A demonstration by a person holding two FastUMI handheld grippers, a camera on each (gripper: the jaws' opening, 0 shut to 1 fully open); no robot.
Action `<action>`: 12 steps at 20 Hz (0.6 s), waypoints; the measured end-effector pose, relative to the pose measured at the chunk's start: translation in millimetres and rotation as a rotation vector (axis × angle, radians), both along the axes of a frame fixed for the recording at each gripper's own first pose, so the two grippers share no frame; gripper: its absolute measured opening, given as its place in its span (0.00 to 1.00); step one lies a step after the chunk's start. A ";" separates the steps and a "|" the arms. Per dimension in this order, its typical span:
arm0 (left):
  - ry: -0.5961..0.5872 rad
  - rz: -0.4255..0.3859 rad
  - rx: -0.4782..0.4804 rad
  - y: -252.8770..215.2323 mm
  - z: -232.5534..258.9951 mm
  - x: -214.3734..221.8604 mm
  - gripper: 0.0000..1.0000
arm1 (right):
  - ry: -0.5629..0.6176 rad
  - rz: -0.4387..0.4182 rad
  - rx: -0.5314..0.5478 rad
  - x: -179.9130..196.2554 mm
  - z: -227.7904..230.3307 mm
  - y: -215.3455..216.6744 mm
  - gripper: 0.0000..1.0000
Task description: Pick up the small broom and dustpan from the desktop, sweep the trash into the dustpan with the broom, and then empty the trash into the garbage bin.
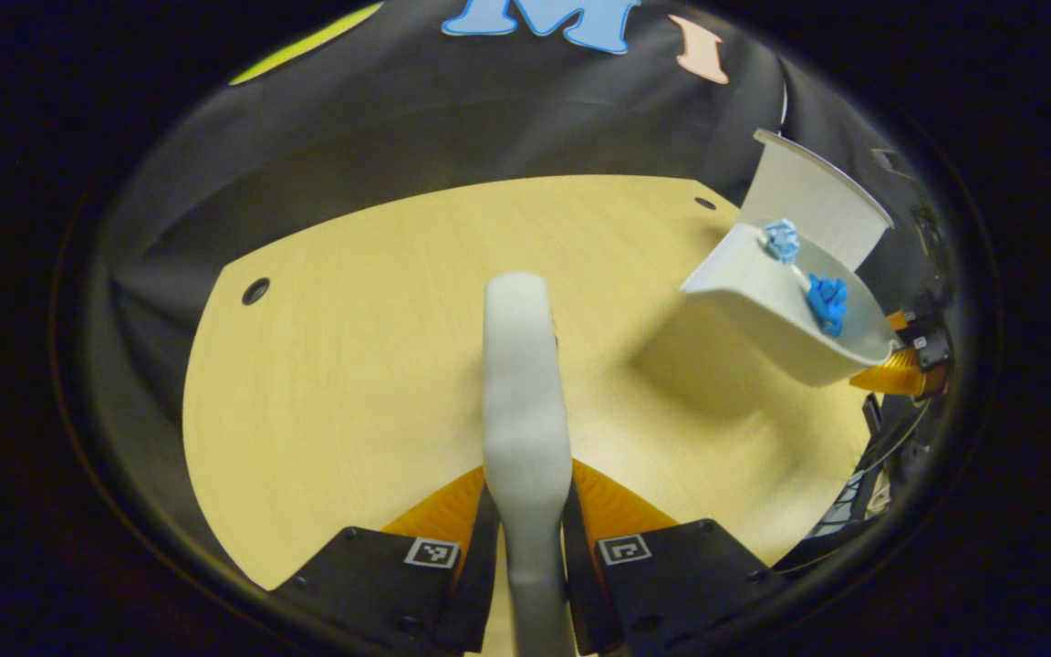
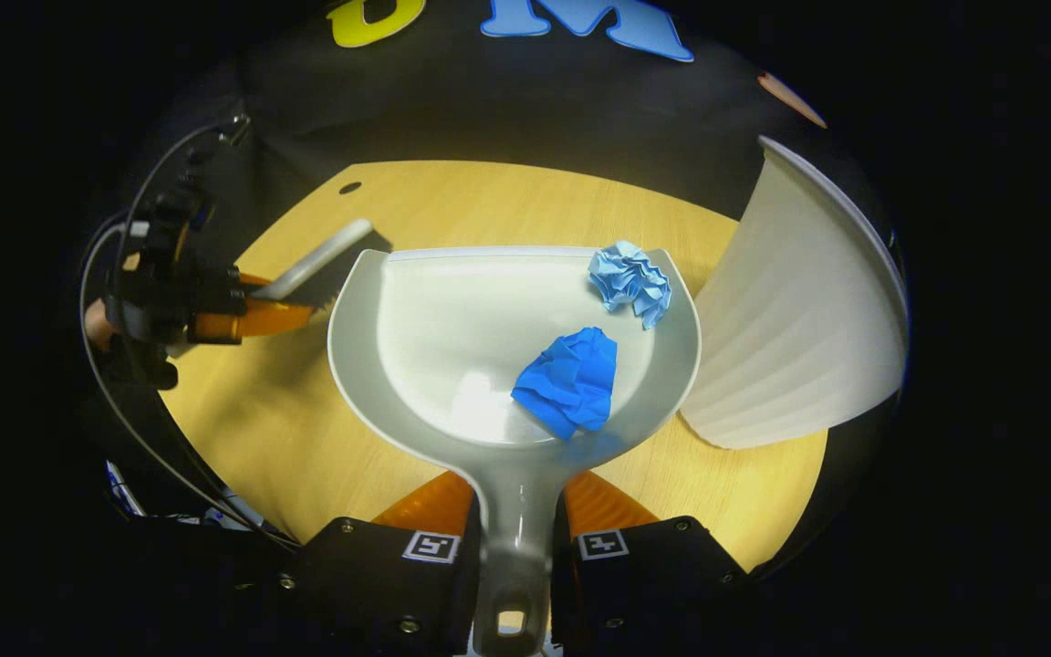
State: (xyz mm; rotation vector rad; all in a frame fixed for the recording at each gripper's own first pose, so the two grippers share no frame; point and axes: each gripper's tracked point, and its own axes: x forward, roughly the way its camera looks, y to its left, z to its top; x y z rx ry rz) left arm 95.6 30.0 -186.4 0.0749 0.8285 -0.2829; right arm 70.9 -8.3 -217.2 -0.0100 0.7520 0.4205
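Holding the dustpan point(image 2: 507, 338) by its handle, my right gripper point(image 2: 512, 547) has both fingers clamped on the narrow grey stem, and the pan's long axis runs straight ahead of them, mouth pointing away from me. Two crumpled scraps lie inside: a dark blue paper wad point(image 2: 569, 381) just ahead of my fingers, a touch to the right, and a pale blue paper wad point(image 2: 630, 281) farther out by the pan's front right corner. Right of the pan stands the white garbage bin point(image 2: 799, 328), its ribbed wall just beside the pan's right rim (whether they touch I cannot tell). Left of the pan, bare bench point(image 2: 261, 429) gives open room as far as the other gripper.

My left gripper point(image 1: 525, 534) is clamped on the broom point(image 1: 524, 401), both fingers pressing its pale handle. The broom's long axis points directly forward from my fingers, out over the bench point(image 1: 352, 365); its bristles are hidden behind the handle from this side. Ahead and to both sides of it the wooden top lies open up to the curved far edge, where the black cloth begins. Far off to my front right the dustpan point(image 1: 763, 301) hangs tilted above the bench, with the bin point(image 1: 808, 205) just behind it.
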 end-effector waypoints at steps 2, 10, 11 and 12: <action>0.003 0.041 -0.006 39.2 -19.3 -19.9 0.40 | -0.035 0.004 0.033 -0.2 -2.7 0.6 0.33; 0.019 0.131 -0.067 141.3 -62.6 -76.8 0.41 | -0.097 -0.208 0.479 1.4 6.4 14.6 0.33; 0.017 0.132 -0.066 137.3 -61.0 -80.6 0.41 | -0.093 -0.255 0.560 2.2 10.4 16.0 0.33; 0.014 0.135 -0.060 132.4 -59.4 -85.6 0.41 | -0.090 -0.303 0.679 7.1 18.4 15.3 0.32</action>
